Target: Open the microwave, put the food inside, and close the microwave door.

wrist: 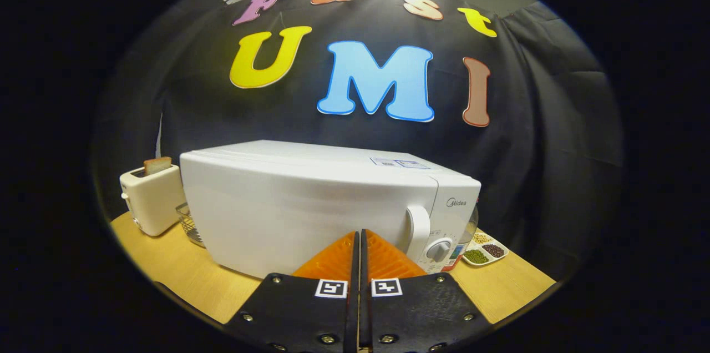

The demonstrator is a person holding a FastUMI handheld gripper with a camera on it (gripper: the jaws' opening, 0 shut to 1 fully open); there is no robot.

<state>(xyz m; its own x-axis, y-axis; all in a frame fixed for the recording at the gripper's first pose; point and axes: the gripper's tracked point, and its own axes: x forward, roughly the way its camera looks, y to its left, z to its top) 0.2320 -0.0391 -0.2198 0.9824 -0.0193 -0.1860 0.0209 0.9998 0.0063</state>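
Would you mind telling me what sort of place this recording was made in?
Probably a mock kitchen counter in a booth: a closed white microwave on a wooden table, a toaster holding bread, and a divided dish of beans before a cloth wall. The gripper, fingers shut, holds nothing.

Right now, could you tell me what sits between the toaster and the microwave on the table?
A wire basket sits there in the gripper view, between the toaster and the closed microwave. The gripper is shut, empty, before the door.
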